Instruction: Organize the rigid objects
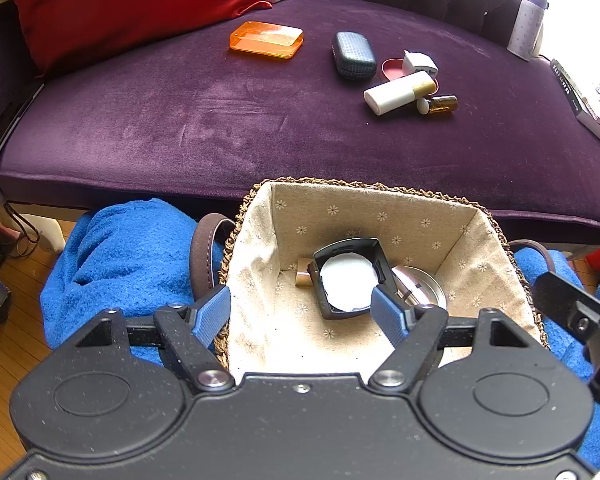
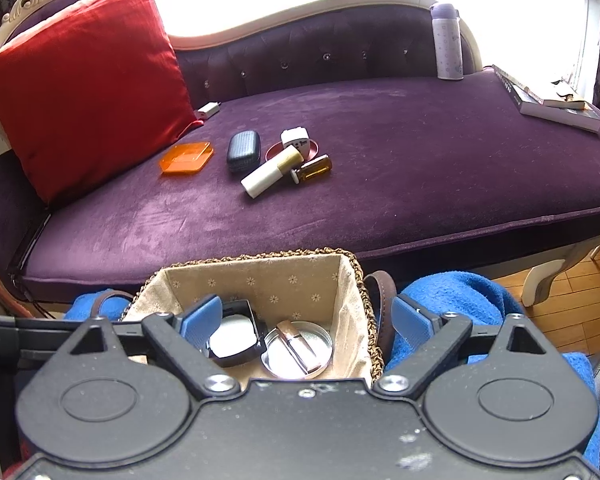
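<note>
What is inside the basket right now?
Inside the basket: an open black compact with a white pad, a round silver tin and a small gold item, partly hidden behind the compact.

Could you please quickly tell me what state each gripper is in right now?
Left gripper: open, holding nothing, over the basket.
Right gripper: open wide, holding nothing.

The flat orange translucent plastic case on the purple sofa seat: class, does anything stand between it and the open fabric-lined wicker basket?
Nothing visible does. The orange translucent case lies apart from the other items, and only bare purple velvet seat lies between it and the lined wicker basket, whose top is open.
</note>
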